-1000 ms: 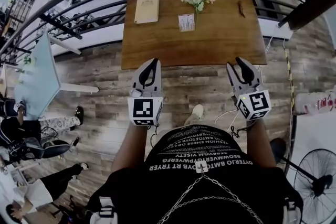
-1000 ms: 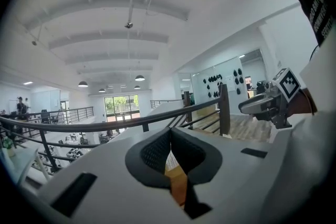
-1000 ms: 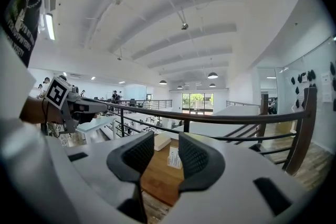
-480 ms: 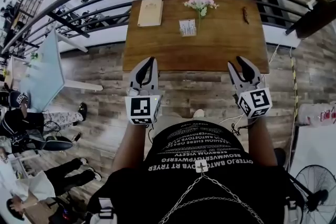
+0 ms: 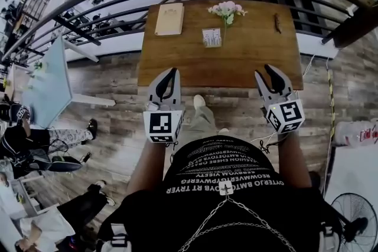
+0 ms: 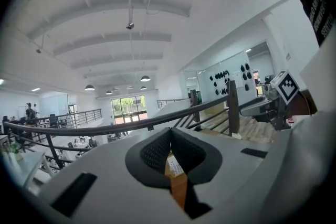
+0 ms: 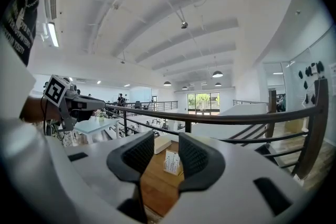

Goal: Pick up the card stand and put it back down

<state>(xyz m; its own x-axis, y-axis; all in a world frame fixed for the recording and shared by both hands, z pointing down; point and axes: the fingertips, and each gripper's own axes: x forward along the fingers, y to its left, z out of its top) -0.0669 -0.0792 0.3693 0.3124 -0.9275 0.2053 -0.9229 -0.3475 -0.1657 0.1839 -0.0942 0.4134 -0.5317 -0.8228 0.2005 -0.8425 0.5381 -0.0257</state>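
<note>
Closer now: the person has stepped in, a shoe (image 5: 199,101) is showing forward on the floor, and both grippers have come up over the near edge of the surface (image 5: 254,50), still well short of the flowers (image 5: 224,9). And the target, the card stand (image 5: 211,38), stands upright and untouched just on the near side of those flowers, a little to their left. A booklet (image 5: 169,19) lies flat, well to the flowers' left.

Right gripper (image 5: 264,71): jaws standing wide apart, nothing between the pads. Its own view looks straight down the gap at the card stand by the flowers, so I'd say this is the one being lined up for the pick, opened in advance so it can slide around the stand. Left gripper (image 5: 171,72): jaws closed together at the tips, holding nothing, carried alongside, probably just along for the ride.

My read is that this is the approach and the lift hasn't begun. Watch those flowers, right behind the stand, if the reach runs long.
</note>
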